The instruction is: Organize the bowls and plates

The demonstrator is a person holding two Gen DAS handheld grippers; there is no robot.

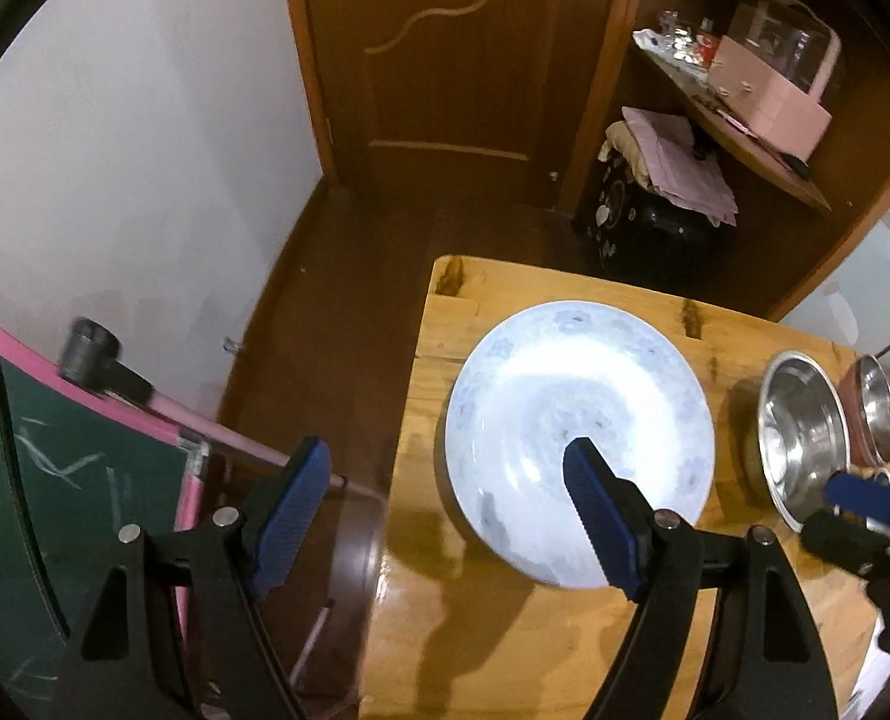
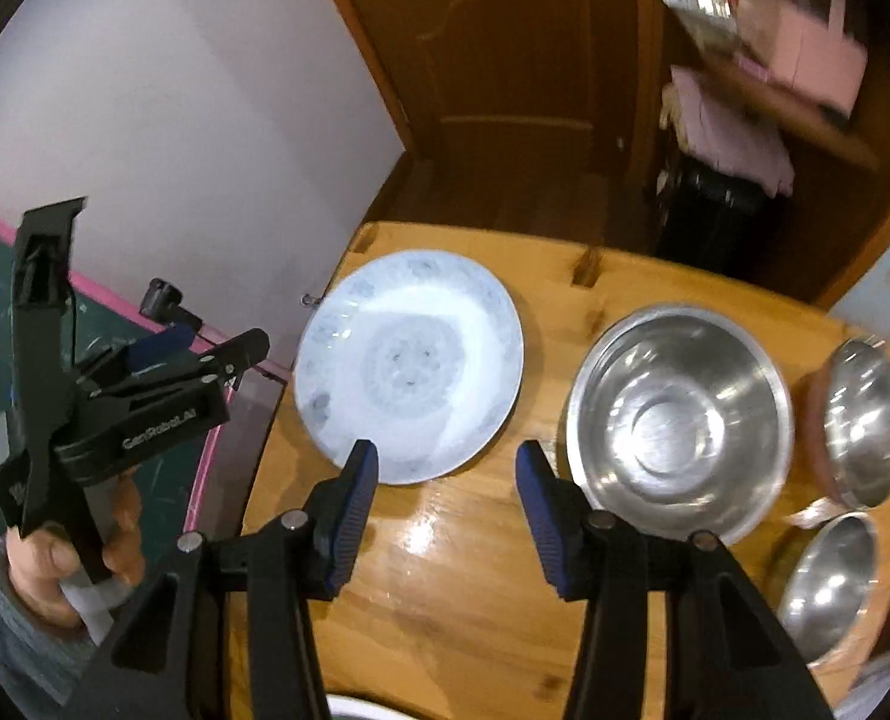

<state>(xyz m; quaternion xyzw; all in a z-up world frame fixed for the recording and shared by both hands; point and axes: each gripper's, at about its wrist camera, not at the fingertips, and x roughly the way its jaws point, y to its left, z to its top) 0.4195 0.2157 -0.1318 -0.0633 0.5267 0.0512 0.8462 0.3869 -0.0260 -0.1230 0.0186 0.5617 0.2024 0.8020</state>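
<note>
Nothing is sorted yet, as far as the views show. The white plate (image 2: 409, 366) lies flat near the far left corner of the wooden table (image 2: 445, 588), alone, nothing stacked on it. To its right, a clear strip of table apart, sits the large steel bowl (image 2: 679, 420), upright and empty. Beyond that, at the table's right edge, are two smaller steel bowls (image 2: 862, 423) and (image 2: 829, 585); the farther one seems to rest on something reddish, but blur hides the detail.

Your left gripper (image 1: 451, 480) hangs over the plate's left side, fingers wide apart, one blue pad above the plate's centre, the other out past the table edge. Nothing is between them.

Your right gripper (image 2: 448, 480) points down at bare table between plate and large bowl, fingers partly apart and holding nothing.

My read: you are at the very start. No piece is lifted or nested. Still to do: gather the bowls together, likely small into large, and give the plate its place. A white rim (image 2: 355, 708) shows at the bottom edge of the right wrist view; I cannot tell what it is.
</note>
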